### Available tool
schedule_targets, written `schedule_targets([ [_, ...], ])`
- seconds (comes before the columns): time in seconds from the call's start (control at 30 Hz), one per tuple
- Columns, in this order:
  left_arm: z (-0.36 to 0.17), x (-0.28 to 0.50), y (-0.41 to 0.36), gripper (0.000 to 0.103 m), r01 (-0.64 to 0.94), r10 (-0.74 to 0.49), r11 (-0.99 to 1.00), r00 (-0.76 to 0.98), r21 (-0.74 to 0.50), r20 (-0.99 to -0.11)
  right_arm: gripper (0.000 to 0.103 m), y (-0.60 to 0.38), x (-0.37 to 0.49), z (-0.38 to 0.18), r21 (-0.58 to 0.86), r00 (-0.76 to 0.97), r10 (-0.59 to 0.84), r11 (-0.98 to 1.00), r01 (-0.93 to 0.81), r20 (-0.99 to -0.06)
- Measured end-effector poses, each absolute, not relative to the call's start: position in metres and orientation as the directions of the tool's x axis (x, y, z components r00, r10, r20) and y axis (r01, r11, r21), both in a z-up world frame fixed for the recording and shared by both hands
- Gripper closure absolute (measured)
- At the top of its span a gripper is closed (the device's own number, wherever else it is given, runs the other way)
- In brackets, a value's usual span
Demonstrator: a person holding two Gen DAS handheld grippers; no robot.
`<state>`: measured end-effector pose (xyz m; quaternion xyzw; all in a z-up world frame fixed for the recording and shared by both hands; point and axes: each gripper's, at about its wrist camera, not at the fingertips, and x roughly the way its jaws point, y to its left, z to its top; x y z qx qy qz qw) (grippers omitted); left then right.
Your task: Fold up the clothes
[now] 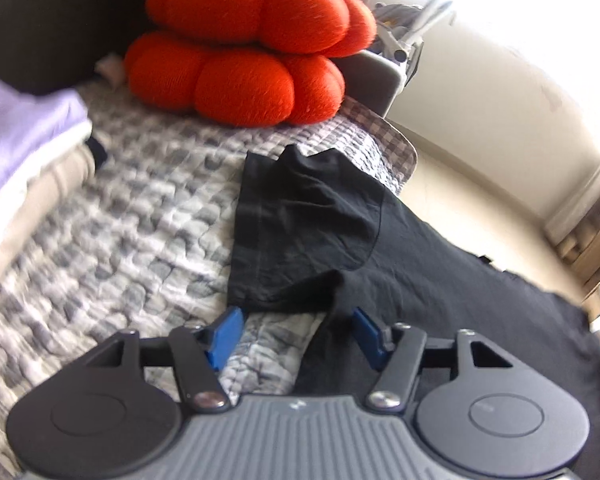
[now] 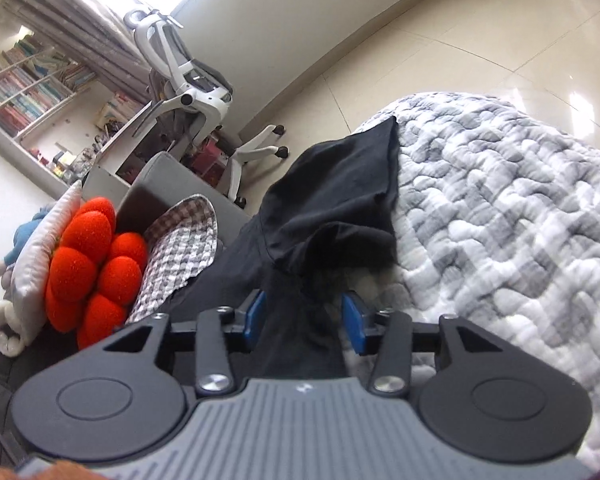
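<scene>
A black garment [image 1: 312, 216] lies rumpled on the grey-and-white quilted bedspread [image 1: 132, 232], one sleeve spread flat and the rest trailing off to the right. My left gripper [image 1: 296, 332] is open just above the quilt. A black fold runs between its blue pads [image 1: 226, 336], close to the right one, and neither pad presses it. In the right wrist view the same black garment [image 2: 340, 192] bunches up into a peak. My right gripper [image 2: 305, 322] stands open with a strip of the cloth in the gap between its pads [image 2: 354, 326].
Two red lobed cushions [image 1: 244, 48] are stacked at the head of the bed. A pile of folded clothes [image 1: 24, 148], lilac on top, sits at the left. The bed's edge drops to a tiled floor [image 2: 440, 52]. A white office chair [image 2: 188, 80] and bookshelves [image 2: 28, 92] stand beyond.
</scene>
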<state>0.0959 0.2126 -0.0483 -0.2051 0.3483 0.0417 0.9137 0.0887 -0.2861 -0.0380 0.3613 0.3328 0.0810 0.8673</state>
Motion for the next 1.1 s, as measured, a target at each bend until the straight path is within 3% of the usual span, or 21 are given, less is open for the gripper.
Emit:
schedule_targets([
  [0.17, -0.047, 0.091, 0.213, 0.066, -0.159, -0.164, 0.897, 0.746, -0.412, -0.645, 0.062, -0.293, 0.075, -0.04, 0.703, 0.732, 0.436, 0.706, 0.081, -0.523],
  [0.27, -0.047, 0.089, 0.2, 0.077, -0.104, -0.188, 0.921, 0.726, -0.376, -0.662, 0.064, -0.293, 0.071, -0.04, 0.711, 0.713, 0.464, 0.7, 0.069, -0.526],
  [0.33, -0.047, 0.088, 0.189, 0.098, -0.103, -0.13, 0.95, 0.727, -0.294, -0.674, 0.067, -0.293, 0.068, -0.04, 0.712, 0.699, 0.48, 0.7, 0.06, -0.53],
  [0.37, -0.045, 0.085, 0.187, 0.1, -0.115, -0.103, 0.955, 0.739, -0.275, -0.666, 0.069, -0.293, 0.066, -0.04, 0.709, 0.693, 0.484, 0.703, 0.057, -0.535],
  [0.4, -0.042, 0.082, 0.187, 0.1, -0.135, -0.08, 0.952, 0.755, -0.273, -0.65, 0.081, -0.292, 0.064, -0.04, 0.698, 0.687, 0.476, 0.713, 0.063, -0.549],
  [0.43, -0.039, 0.079, 0.188, 0.1, -0.153, -0.061, 0.948, 0.773, -0.279, -0.632, 0.102, -0.292, 0.063, -0.04, 0.677, 0.679, 0.458, 0.731, 0.079, -0.574],
  [0.5, -0.039, 0.077, 0.194, 0.1, -0.186, -0.034, 0.938, 0.792, -0.294, -0.609, 0.101, -0.292, 0.06, -0.041, 0.664, 0.678, 0.444, 0.743, 0.087, -0.586],
  [0.57, -0.054, 0.084, 0.195, 0.099, -0.201, -0.027, 0.94, 0.763, -0.277, -0.646, 0.101, -0.292, 0.056, -0.041, 0.658, 0.684, 0.438, 0.749, 0.081, -0.583],
  [0.67, -0.052, 0.077, 0.188, 0.093, -0.191, 0.02, 0.96, 0.778, -0.206, -0.628, 0.099, -0.287, 0.048, -0.038, 0.621, 0.702, 0.408, 0.782, 0.061, -0.584],
  [0.7, -0.047, 0.073, 0.186, 0.084, -0.206, 0.051, 0.961, 0.785, -0.183, -0.617, 0.093, -0.285, 0.044, -0.036, 0.603, 0.709, 0.393, 0.796, 0.058, -0.586],
  [0.73, -0.042, 0.068, 0.184, 0.066, -0.221, 0.081, 0.962, 0.792, -0.161, -0.605, 0.088, -0.28, 0.039, -0.032, 0.572, 0.719, 0.371, 0.819, 0.045, -0.588],
  [0.8, -0.033, 0.055, 0.179, 0.048, -0.229, 0.116, 0.963, 0.828, -0.142, -0.548, 0.077, -0.27, 0.029, -0.023, 0.502, 0.739, 0.325, 0.864, 0.021, -0.59],
  [0.87, -0.028, 0.043, 0.171, 0.045, -0.169, 0.069, 0.973, 0.865, -0.158, -0.497, 0.056, -0.253, 0.017, -0.017, 0.403, 0.778, 0.263, 0.915, -0.013, -0.57],
  [0.9, -0.027, 0.039, 0.164, 0.043, -0.131, 0.039, 0.978, 0.876, -0.159, -0.481, 0.053, -0.242, 0.012, -0.015, 0.361, 0.797, 0.246, 0.932, -0.037, -0.552],
  [1.1, -0.039, 0.024, 0.098, 0.022, 0.174, -0.183, 0.983, 0.862, -0.062, -0.473, 0.051, -0.163, -0.001, -0.02, 0.219, 0.803, 0.308, 0.95, -0.225, -0.511],
])
